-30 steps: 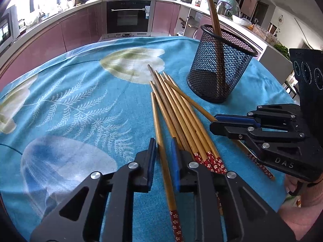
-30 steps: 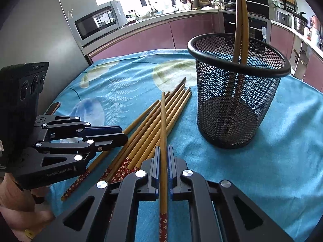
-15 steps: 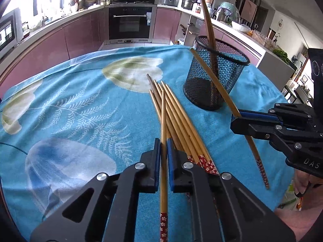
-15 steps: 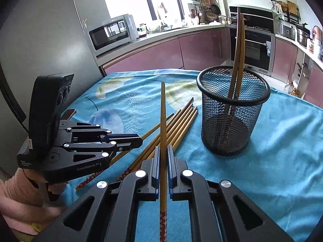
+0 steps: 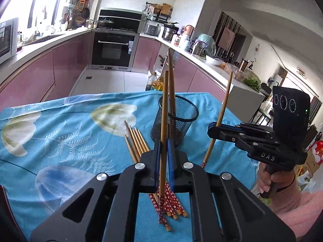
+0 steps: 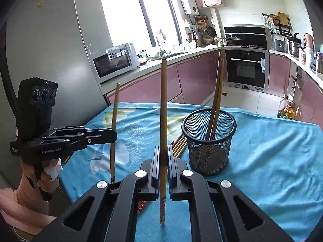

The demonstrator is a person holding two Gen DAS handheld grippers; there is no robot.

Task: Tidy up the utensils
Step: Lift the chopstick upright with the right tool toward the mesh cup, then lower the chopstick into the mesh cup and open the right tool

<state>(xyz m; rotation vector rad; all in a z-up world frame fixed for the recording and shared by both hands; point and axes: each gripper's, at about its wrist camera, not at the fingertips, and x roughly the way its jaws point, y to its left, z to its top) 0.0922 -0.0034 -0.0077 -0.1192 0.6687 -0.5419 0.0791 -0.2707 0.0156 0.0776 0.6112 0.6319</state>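
My left gripper (image 5: pixel 163 141) is shut on a wooden chopstick (image 5: pixel 164 109) and holds it upright above the table; it also shows in the right wrist view (image 6: pixel 113 136). My right gripper (image 6: pixel 163 150) is shut on another chopstick (image 6: pixel 163 100), also upright; it shows in the left wrist view (image 5: pixel 214 128) to the right of the holder. A black mesh holder (image 5: pixel 177 121) (image 6: pixel 209 141) stands on the blue cloth with two chopsticks (image 6: pixel 217 100) leaning in it. Several loose chopsticks (image 5: pixel 137 141) lie on the cloth left of the holder.
The table has a blue flowered cloth (image 5: pixel 60 137) (image 6: pixel 272 151). Pink kitchen cabinets (image 5: pixel 40 74), an oven (image 5: pixel 113 48) and a microwave (image 6: pixel 115 60) stand beyond the table. Oil bottles (image 6: pixel 286 109) stand on the floor past the far edge.
Both grippers have risen from the table and tilted their chopsticks up to near vertical. The left gripper closed on its chopstick a second ago. The holder now looks farther away.
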